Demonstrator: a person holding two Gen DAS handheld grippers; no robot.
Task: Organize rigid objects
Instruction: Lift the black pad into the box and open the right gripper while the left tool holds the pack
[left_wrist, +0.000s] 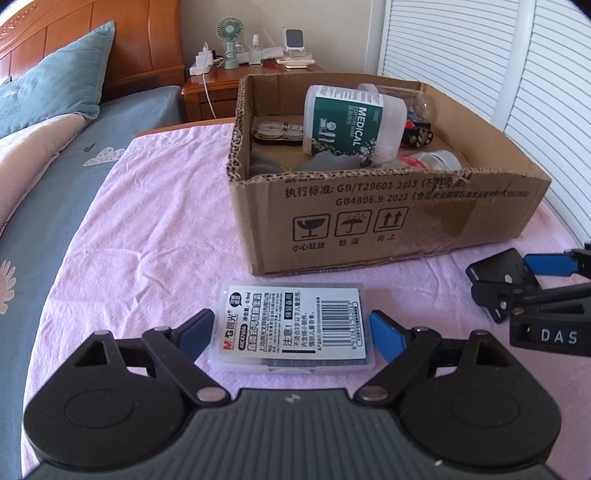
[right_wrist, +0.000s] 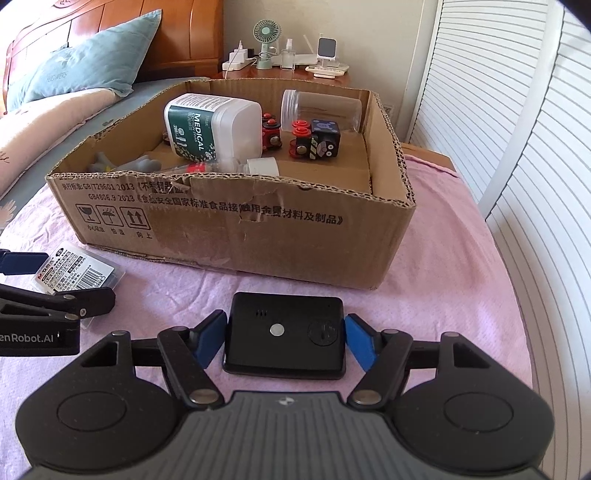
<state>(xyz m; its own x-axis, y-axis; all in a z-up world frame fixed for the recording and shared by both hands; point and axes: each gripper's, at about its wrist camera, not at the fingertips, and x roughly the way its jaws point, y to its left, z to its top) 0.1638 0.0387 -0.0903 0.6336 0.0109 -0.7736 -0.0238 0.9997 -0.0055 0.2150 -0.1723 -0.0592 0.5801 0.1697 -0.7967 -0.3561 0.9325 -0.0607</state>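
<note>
Cardboard box (right_wrist: 258, 229) already holds the cotton swab tub (right_wrist: 207, 127), jar and toy blocks. On the pink cloth, left gripper (left_wrist: 291, 332) straddles the lead refill case (left_wrist: 291, 325), right gripper (right_wrist: 282, 338) brackets the black device (right_wrist: 284, 336); firm grip unclear.

The box's (left_wrist: 388, 218) near wall hides the grey items (left_wrist: 321, 162) at its 7 o'clock corner, unidentifiable.

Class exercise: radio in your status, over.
Left gripper open around clear case. Right gripper open around black device. Cardboard box ahead, unobstructed.
</note>
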